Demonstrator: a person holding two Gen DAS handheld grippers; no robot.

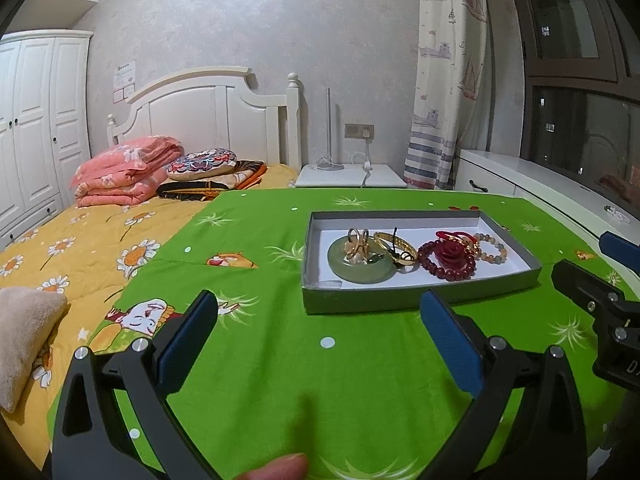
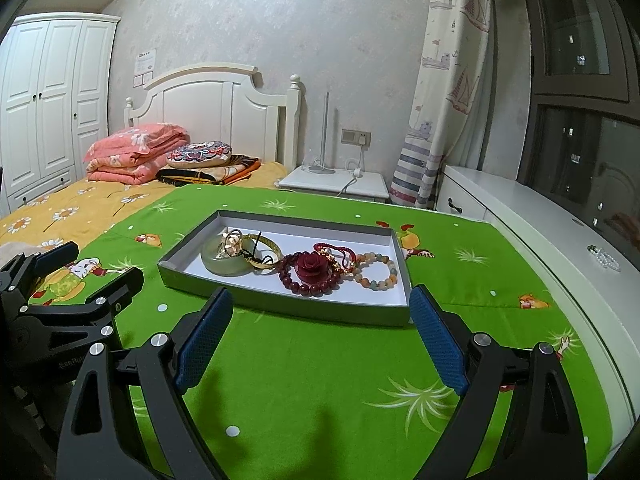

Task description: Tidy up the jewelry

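Jewelry sits bunched in the shallow box [image 2: 400, 276] on the green-covered tabletop [image 2: 320, 360]: a jade bangle [image 2: 212, 258], a gold bangle [image 2: 266, 254], a red bead bracelet [image 2: 310, 280] and a pale bead bracelet [image 2: 376, 270], overlapping in places. That fits either pieces gathered in or pieces waiting to be sorted. The left hand-held gripper [image 1: 318, 328] and right hand-held gripper [image 2: 322, 324] hover near the box, both spread and holding nothing.

**Even indoor light, heavy fisheye warp**

Both views are bright and evenly lit from overhead. Soft gripper shadows fall on the green cloth [image 2: 320, 360] near the bottom edge. The window [image 1: 580, 40] is dark, with small reflected lights. Straight lines bow toward black corners. A fingertip [image 1: 280, 466] at the bottom is blurred.
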